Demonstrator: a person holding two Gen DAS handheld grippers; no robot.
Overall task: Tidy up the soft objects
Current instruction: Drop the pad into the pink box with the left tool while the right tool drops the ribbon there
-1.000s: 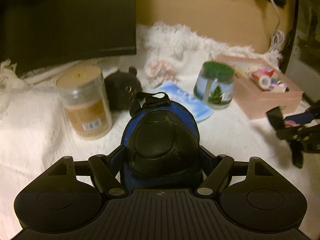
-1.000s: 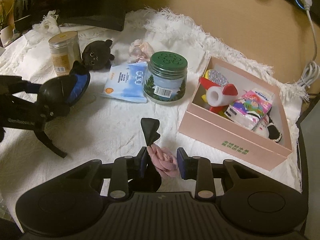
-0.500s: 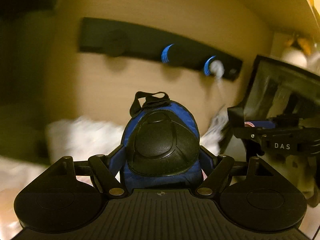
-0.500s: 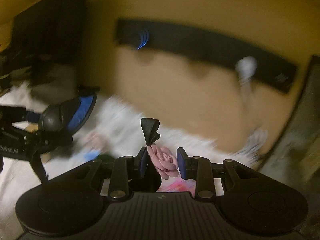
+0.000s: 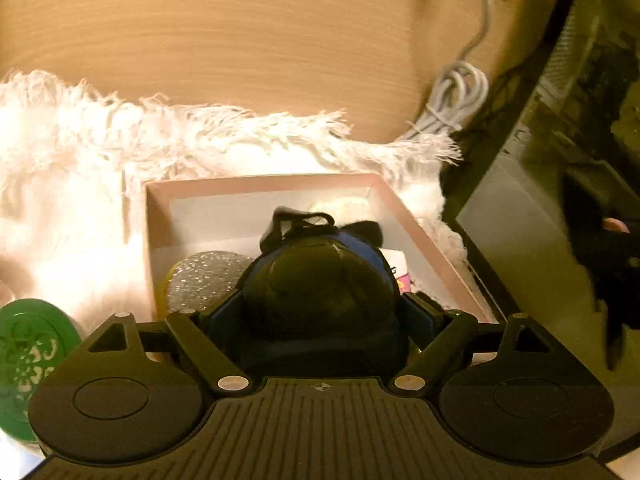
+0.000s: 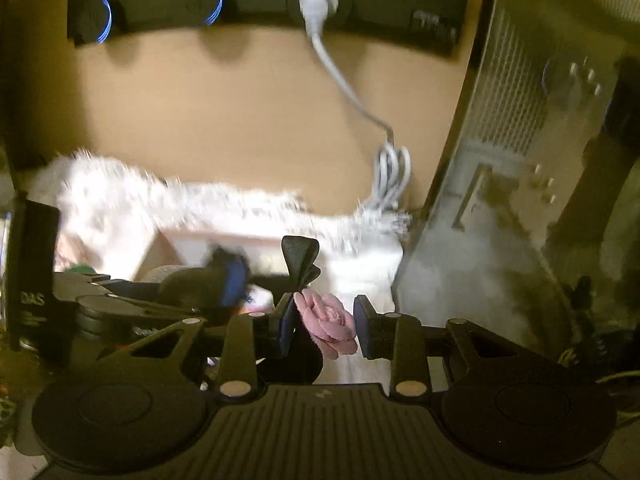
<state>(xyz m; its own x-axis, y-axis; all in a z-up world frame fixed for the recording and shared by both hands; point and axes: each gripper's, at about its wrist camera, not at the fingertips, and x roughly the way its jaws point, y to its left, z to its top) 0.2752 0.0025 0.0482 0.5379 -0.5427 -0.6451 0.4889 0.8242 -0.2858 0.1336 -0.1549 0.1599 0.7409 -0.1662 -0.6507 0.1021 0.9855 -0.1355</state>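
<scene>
Left wrist view: my left gripper point(image 5: 320, 316) opens around the blue pad point(image 5: 320, 288) over the pink box point(image 5: 404, 216); my right gripper point(image 6: 324, 326) pinches a pink rose point(image 6: 328, 320).

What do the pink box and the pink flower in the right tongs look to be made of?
Pink box: likely matte cardboard, with thin straight walls and a white inside.
Pink flower: apparently soft fabric or felt, with fuzzy rolled petals and a dark ribbon-like leaf.

Warm-lit wooden wall point(image 6: 224, 112) carries a black socket strip point(image 6: 260, 4).
</scene>
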